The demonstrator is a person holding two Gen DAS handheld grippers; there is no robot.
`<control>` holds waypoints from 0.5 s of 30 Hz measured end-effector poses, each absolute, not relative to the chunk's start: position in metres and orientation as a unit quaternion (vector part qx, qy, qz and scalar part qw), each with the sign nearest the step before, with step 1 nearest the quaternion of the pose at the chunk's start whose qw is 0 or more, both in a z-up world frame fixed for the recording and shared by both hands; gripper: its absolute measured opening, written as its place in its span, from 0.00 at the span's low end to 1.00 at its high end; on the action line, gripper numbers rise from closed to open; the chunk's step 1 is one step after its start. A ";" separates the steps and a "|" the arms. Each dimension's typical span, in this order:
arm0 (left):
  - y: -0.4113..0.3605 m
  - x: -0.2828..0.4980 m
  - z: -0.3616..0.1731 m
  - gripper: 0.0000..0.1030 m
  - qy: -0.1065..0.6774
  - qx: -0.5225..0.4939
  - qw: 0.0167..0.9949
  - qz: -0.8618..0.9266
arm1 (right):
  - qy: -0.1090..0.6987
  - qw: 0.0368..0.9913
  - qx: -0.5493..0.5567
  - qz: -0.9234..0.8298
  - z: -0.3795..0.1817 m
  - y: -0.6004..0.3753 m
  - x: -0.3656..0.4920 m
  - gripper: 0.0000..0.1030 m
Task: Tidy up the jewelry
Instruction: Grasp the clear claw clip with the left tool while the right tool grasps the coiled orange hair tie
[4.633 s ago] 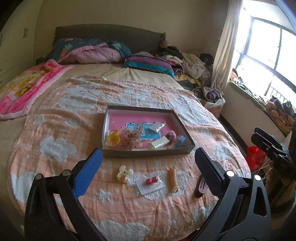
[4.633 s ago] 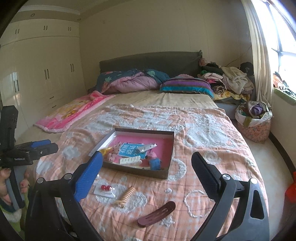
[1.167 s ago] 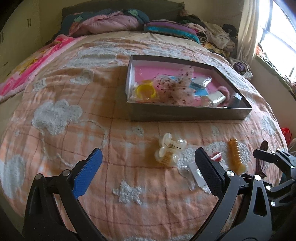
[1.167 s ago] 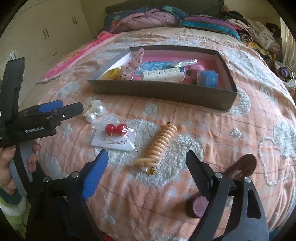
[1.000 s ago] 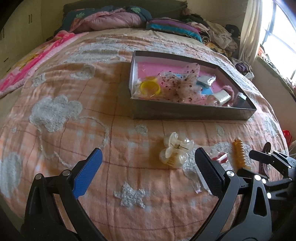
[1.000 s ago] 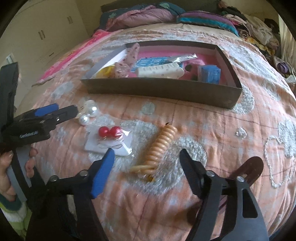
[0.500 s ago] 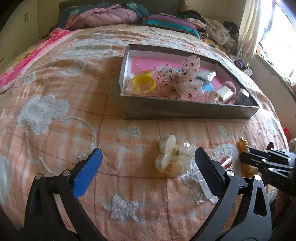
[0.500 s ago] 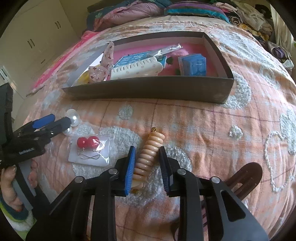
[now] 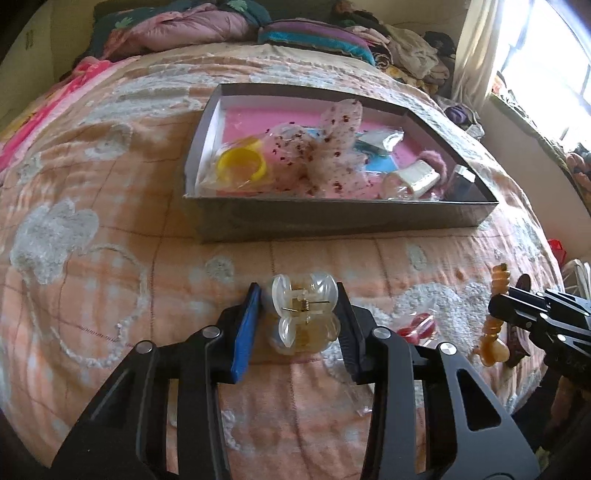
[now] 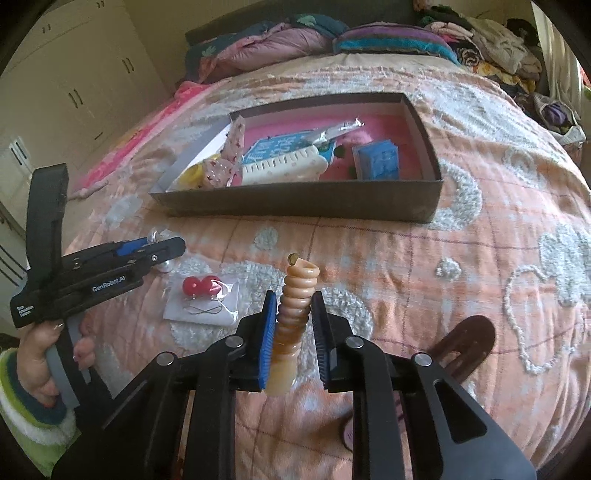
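My left gripper (image 9: 298, 302) is shut on a clear pearl-shaped claw clip (image 9: 303, 314) just above the quilt. My right gripper (image 10: 293, 314) is shut on an amber ribbed hair clip (image 10: 295, 306) and holds it raised off the quilt; it also shows in the left wrist view (image 9: 496, 317). A grey box (image 9: 332, 218) with a pink floor lies beyond, holding a yellow ring (image 9: 242, 168), a speckled bow (image 9: 332, 147), a white comb (image 10: 284, 168) and a blue box (image 10: 376, 160). A card with red bead earrings (image 10: 201, 295) lies on the quilt between the grippers.
A dark brown hair clip (image 10: 465, 341) lies on the quilt at the right. The peach quilt (image 9: 92, 221) with white cloud shapes covers the bed. Pillows and piled clothes (image 10: 480, 33) lie at the head. White cupboards (image 10: 74, 74) stand at the left.
Both grippers have closed: the left on the clear claw clip, the right on the amber clip. The amber clip has come up off the quilt.
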State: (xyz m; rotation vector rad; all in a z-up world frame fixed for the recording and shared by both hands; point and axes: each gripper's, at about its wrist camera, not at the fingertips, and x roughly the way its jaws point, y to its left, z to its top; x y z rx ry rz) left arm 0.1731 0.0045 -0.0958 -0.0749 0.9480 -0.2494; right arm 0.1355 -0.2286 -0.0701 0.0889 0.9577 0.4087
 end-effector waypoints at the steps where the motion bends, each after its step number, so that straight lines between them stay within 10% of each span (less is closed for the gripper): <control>1: 0.004 0.172 -0.095 0.30 0.454 -0.038 0.882 -0.121 | 0.455 0.868 0.042 0.195 -0.068 -0.230 0.134 0.18; 15: 0.012 0.129 -0.054 0.30 0.416 -0.041 0.900 -0.123 | 0.419 0.878 0.046 0.227 -0.039 -0.225 0.109 0.17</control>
